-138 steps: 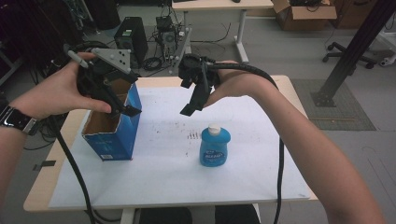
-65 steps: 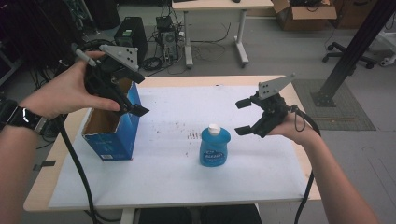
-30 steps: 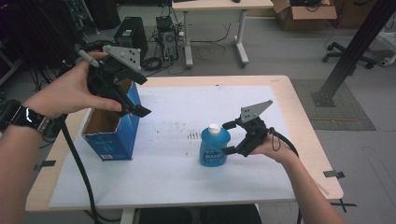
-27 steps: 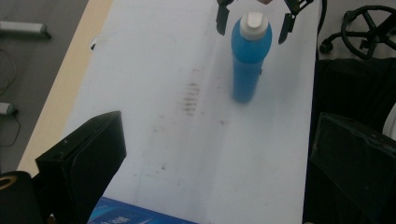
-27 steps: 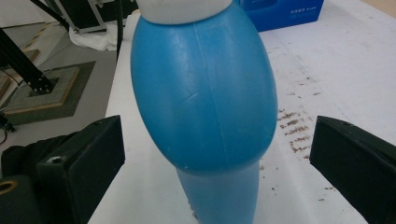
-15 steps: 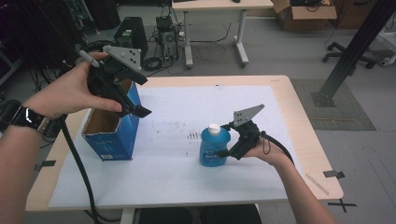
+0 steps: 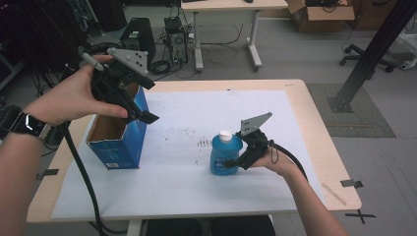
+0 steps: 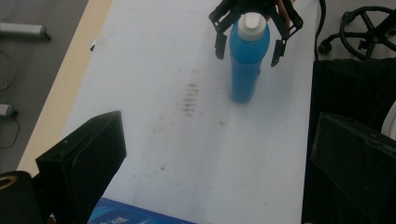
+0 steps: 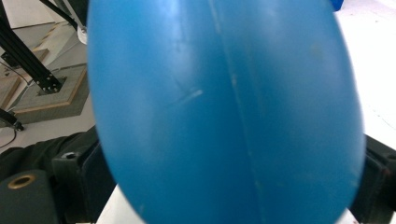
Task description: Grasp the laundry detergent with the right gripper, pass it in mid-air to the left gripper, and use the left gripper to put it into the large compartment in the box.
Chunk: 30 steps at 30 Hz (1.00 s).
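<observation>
Right gripper (image 7: pixel 227 164) has dropped from above the table's right half down to the blue bottle (image 7: pixel 225 155) and now straddles it, jaws on either side of the body; they have just been closing in with the bottle between them. Left gripper view shows both jaws flanking the bottle (image 8: pixel 249 56) with slight gaps, so pads not clearly pressing yet. Right gripper view: blue bottle wall (image 9: pixel 224 112) right up against the lens, black jaws peeking out low on both sides. Bottle stands upright, white cap up, on the white sheet (image 7: pixel 196 113) covering the table (image 7: pixel 319 128), a little right of centre and toward the near edge, unmoved since the first frame. Left gripper (image 7: pixel 142 115) has stayed held up over the open blue cardboard box (image 7: pixel 118 142), jaw tips just past the box's right rim; from its own view the jaws stand wide apart with nothing between them. Box sits at the left side of the table, near the left edge, open top up, well apart from the bottle. Faint dark smudges (image 7: pixel 202 143) on the sheet between box and bottle.
</observation>
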Available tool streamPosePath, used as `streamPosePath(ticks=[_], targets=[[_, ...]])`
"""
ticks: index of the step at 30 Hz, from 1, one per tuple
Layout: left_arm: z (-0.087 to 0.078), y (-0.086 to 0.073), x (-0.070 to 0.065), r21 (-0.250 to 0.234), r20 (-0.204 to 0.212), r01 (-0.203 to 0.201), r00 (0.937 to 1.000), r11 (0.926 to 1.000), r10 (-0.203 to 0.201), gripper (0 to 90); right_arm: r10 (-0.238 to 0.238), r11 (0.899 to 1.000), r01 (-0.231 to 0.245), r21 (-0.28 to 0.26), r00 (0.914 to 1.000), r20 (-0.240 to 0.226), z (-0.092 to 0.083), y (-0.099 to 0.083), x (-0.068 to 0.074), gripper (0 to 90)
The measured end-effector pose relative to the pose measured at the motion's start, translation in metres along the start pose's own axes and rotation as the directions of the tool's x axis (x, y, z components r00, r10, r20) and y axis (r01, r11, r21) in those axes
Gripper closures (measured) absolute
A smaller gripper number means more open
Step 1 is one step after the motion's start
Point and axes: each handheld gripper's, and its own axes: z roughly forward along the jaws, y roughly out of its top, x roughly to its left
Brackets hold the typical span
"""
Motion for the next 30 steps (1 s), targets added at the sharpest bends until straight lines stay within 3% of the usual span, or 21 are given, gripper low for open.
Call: streamPosePath(ticks=[30], targets=[[-0.0028, -0.0015, -0.0003, -0.004, -0.005, 0.002, 1.0000, 1.0000, -0.002, 3.7, -0.017, 1.000, 0.017, -0.002, 0.9998, 0.005, -0.0027, -0.0052, -0.0025, 28.2]])
